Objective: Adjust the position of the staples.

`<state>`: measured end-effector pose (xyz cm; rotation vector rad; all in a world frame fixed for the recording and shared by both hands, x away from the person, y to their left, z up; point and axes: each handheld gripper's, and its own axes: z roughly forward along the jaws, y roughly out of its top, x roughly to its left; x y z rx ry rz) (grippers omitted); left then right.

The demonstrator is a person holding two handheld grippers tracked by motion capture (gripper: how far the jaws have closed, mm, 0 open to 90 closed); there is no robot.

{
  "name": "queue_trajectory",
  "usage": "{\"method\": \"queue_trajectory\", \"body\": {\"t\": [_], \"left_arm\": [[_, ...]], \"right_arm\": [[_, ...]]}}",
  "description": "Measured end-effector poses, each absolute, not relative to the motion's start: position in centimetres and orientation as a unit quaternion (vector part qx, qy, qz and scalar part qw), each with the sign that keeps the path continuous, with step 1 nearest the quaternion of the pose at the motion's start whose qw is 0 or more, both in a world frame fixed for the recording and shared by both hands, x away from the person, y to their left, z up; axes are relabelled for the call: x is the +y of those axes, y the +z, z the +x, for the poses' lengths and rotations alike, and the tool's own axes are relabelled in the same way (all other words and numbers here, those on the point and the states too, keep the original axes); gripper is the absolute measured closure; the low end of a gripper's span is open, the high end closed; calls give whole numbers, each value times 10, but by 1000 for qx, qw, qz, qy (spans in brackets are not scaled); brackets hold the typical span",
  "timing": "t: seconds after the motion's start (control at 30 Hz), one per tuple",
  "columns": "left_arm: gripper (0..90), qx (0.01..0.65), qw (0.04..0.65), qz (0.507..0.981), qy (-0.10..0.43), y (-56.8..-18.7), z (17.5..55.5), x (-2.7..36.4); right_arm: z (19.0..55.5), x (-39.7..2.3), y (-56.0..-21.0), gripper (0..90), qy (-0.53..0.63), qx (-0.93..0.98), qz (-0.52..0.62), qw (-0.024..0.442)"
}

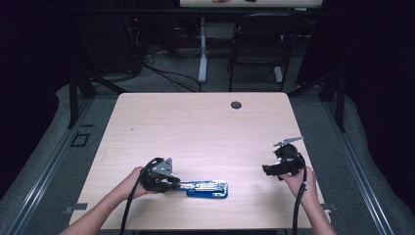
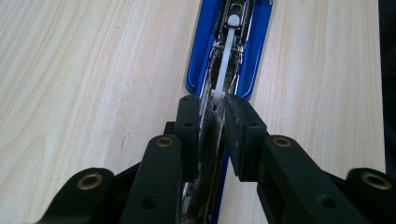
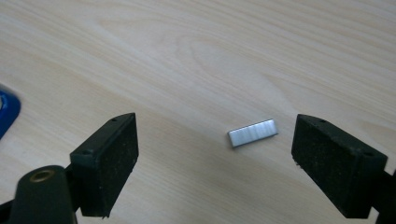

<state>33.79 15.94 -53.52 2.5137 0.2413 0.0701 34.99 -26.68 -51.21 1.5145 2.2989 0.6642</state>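
Now: pale wood worktop, cable hole near far edge. Blue stapler lying opened flat near front edge, left of centre. Left gripper clamped on stapler's metal magazine end, pads pressing both sides. Right gripper near right edge, well apart from stapler, jaws spread wide, nothing held. Strip of staples flat on worktop between those jaws, untouched.

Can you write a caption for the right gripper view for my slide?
Open right gripper hovers over a small silver strip of staples lying flat on the pale wooden table.
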Motion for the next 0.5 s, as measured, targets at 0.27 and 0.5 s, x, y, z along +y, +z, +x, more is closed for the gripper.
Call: {"method": "queue_trajectory", "body": {"t": [0.27,0.5], "left_arm": [[759,90,302,949,27,-535,338,159],[759,90,305,948,25,-536,339,159]], "right_arm": [[364,-282,-520,158,228,774,569,158],[379,-285,-537,204,200,771,586,146]]}}
